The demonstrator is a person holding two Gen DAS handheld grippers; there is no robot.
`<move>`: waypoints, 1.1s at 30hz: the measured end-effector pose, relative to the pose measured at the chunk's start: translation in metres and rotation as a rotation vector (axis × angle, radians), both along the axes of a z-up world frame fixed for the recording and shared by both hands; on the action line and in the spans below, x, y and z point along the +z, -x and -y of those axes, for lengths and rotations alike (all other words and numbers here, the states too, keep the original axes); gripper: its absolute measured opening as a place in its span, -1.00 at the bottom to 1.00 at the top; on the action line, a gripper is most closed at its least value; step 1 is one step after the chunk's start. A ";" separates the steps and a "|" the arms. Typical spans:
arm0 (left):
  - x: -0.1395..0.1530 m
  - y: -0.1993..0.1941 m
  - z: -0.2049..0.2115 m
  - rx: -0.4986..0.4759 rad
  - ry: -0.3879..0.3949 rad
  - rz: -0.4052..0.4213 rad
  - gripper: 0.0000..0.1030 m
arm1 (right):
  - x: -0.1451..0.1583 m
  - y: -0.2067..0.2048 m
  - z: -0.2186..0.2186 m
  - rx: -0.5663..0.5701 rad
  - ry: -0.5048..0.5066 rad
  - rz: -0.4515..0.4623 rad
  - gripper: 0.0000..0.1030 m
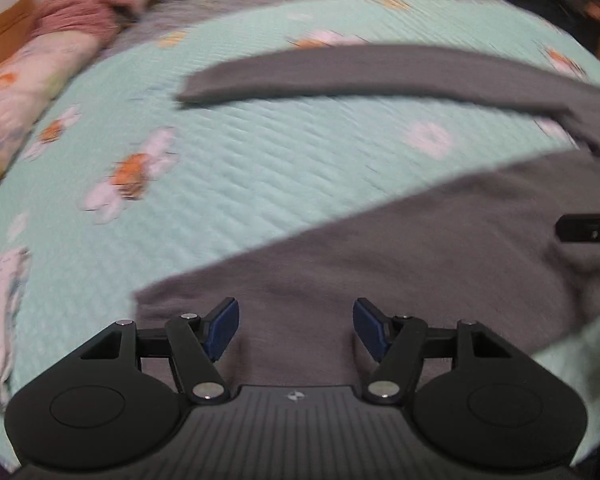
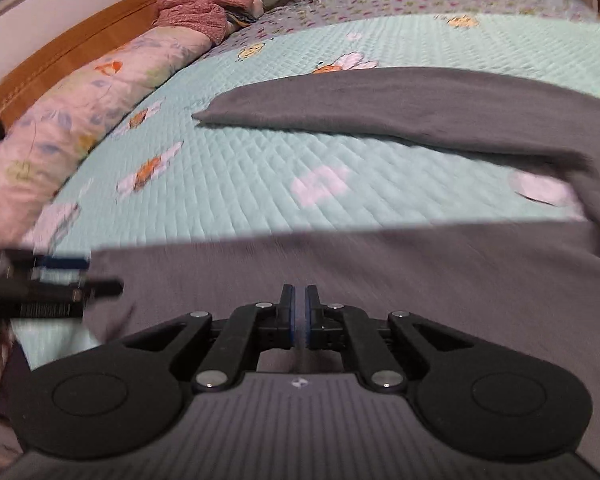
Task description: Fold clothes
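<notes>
1. The left gripper is hanging nearest the left wrist camera, just over the near part of the grey garment, with its blue pads spread apart and nothing between them.
2. The right gripper is sitting nearest the right wrist camera, over the same grey cloth, its two jaws almost pressed together with only a thin slit showing; no cloth is visibly pinched there.
3. The grey garment is lying flat on the mint quilt with its flower and bee print. Its broad part is spreading across the near side, and a long sleeve is stretching leftwards further off.
4. A floral pillow is lying along the far left edge, beside a wooden headboard.
5. A pink knit bundle is resting at the pillow's far end.
6. The pictures are blurring with motion.
</notes>
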State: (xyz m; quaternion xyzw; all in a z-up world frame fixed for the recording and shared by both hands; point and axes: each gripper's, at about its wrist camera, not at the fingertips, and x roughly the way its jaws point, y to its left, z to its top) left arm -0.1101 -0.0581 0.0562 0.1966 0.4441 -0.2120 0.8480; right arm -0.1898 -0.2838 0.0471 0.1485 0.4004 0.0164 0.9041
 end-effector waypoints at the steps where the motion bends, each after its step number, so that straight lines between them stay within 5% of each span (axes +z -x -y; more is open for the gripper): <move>1: -0.008 0.000 0.005 -0.014 -0.011 -0.016 0.29 | -0.001 0.012 0.003 -0.011 0.039 -0.011 -0.89; 8: -0.028 -0.014 0.016 0.025 -0.016 -0.055 0.38 | -0.023 -0.007 0.008 -0.049 0.163 -0.047 -0.94; 15: -0.030 -0.025 0.018 0.049 -0.008 -0.078 0.58 | -0.022 -0.067 0.020 -0.113 0.095 -0.009 -1.00; 21: -0.032 -0.025 0.018 0.044 -0.016 -0.069 0.62 | 0.007 -0.011 0.035 -0.116 0.076 0.083 -0.90; 25: -0.032 -0.028 0.018 0.038 -0.023 -0.071 0.70 | 0.000 0.031 0.052 -0.143 0.129 0.014 -0.89; 33: -0.034 -0.030 0.018 0.052 -0.047 -0.067 0.87 | -0.029 -0.022 0.074 -0.222 0.098 -0.008 -1.00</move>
